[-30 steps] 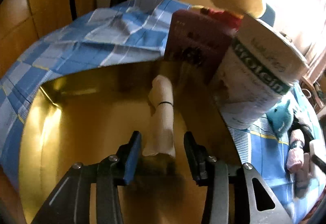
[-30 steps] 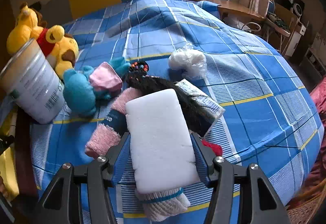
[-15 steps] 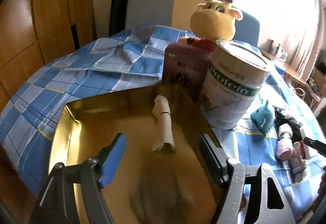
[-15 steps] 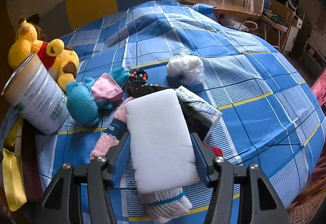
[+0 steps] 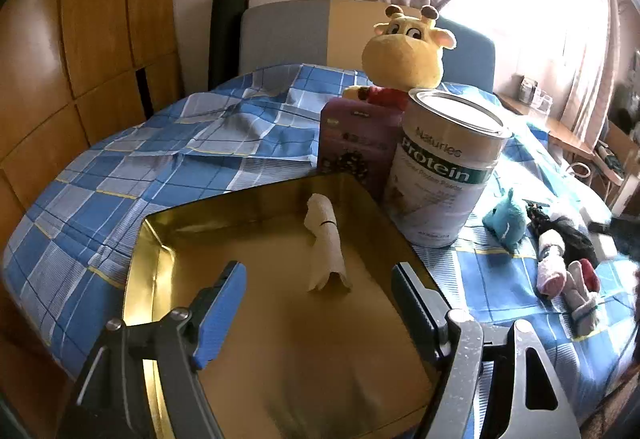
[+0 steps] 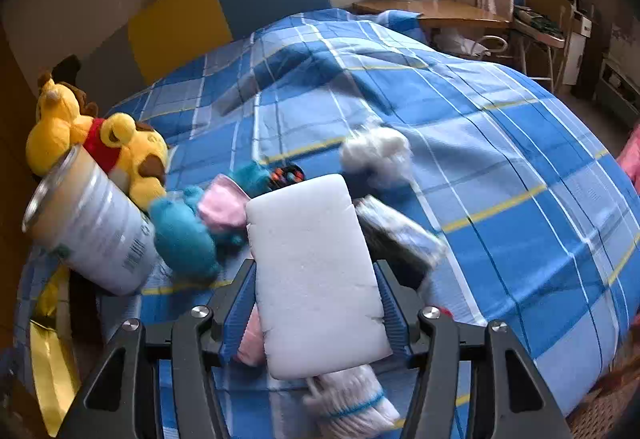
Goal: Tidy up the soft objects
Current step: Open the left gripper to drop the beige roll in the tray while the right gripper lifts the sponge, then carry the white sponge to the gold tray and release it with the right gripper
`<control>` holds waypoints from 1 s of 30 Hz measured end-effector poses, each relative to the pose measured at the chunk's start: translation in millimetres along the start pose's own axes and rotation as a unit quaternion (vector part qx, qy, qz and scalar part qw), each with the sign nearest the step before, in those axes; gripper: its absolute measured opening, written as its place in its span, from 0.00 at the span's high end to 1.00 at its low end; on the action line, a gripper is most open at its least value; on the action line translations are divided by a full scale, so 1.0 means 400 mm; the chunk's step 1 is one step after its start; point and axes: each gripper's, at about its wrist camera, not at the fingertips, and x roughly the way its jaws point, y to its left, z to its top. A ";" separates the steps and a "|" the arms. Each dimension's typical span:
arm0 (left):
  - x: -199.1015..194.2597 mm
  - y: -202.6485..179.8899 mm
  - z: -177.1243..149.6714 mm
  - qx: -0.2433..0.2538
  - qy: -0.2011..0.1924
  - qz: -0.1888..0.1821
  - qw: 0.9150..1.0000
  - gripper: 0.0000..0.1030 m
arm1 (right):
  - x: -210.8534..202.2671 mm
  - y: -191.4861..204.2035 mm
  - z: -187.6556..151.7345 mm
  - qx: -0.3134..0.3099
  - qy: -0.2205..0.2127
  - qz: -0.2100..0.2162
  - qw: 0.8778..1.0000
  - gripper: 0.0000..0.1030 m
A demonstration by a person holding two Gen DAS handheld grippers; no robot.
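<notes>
A rolled cream sock [image 5: 326, 245] lies in the gold tray [image 5: 152, 239] on the blue checked bed. My left gripper [image 5: 320, 303] is open and empty, above the tray just short of the sock. My right gripper [image 6: 314, 291] is shut on a white foam sponge [image 6: 316, 271] and holds it above a pile of soft things: a teal plush [image 6: 180, 235], a pink sock [image 6: 224, 205], a dark striped bundle [image 6: 396, 235], a white fluffy ball [image 6: 378, 155] and a white rolled sock [image 6: 352, 399]. The pile also shows in the left wrist view [image 5: 560, 259].
A protein can [image 5: 444, 171] and a purple box [image 5: 356, 143] stand at the tray's far right edge, with a yellow giraffe plush [image 5: 404, 55] behind. The can [image 6: 92, 231] and plush [image 6: 132, 155] are left of the pile. A headboard [image 6: 224, 11] and desk [image 6: 440, 15] are beyond.
My left gripper opened, let go of the cream sock in the tray and drew back and up. My right gripper lifted the sponge up from the pile.
</notes>
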 end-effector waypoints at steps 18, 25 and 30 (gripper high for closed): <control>0.017 0.018 -0.021 -0.001 0.017 -0.011 1.000 0.27 | 0.025 0.349 0.435 -0.079 -0.023 -0.019 0.996 0.44; 0.034 0.027 -0.037 -0.005 0.032 -0.014 0.999 0.27 | -0.118 0.655 0.574 -0.142 -0.101 0.078 0.982 0.44; 0.035 0.071 -0.051 -0.023 0.040 -0.004 0.999 0.26 | -0.199 0.901 0.429 -0.308 -0.100 0.193 0.926 0.44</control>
